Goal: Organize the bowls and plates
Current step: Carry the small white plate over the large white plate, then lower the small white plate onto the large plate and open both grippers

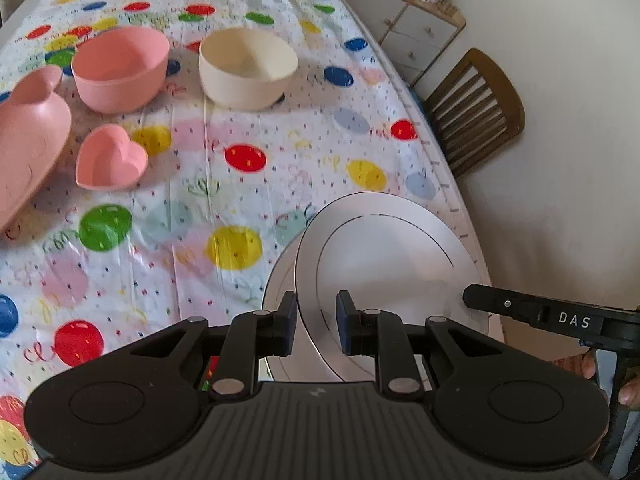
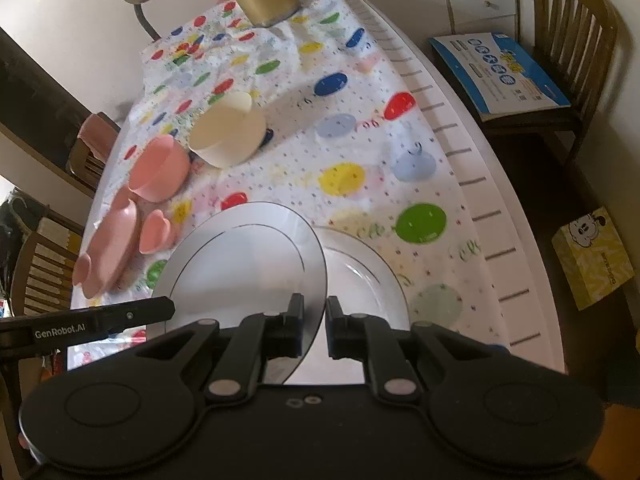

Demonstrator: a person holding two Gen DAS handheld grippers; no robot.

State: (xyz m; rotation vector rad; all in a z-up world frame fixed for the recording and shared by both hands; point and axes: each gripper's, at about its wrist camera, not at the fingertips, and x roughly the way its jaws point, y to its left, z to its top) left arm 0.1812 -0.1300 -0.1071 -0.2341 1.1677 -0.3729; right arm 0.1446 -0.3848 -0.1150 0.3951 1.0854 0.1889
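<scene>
Two sets of tongs share one load: the left tongs [image 1: 316,322] and the right tongs [image 2: 314,322] are each clenched on opposite edges of a white gold-rimmed plate [image 1: 384,264], carried tilted above the table [image 1: 240,200]. Gripping both sides likely keeps the smooth, wide plate from slipping or swinging. Directly beneath it lies a second white plate [image 2: 368,280] near the table's edge, so the held one appears bound for a stack on top.

Further across the balloon-print tablecloth [image 1: 168,240], the rest of the crockery waits, grouped by colour: a pink bowl [image 1: 120,68] beside a cream bowl [image 1: 248,66], a small pink heart-shaped dish [image 1: 111,164], and a large pink shaped plate [image 1: 28,140] at the left.
</scene>
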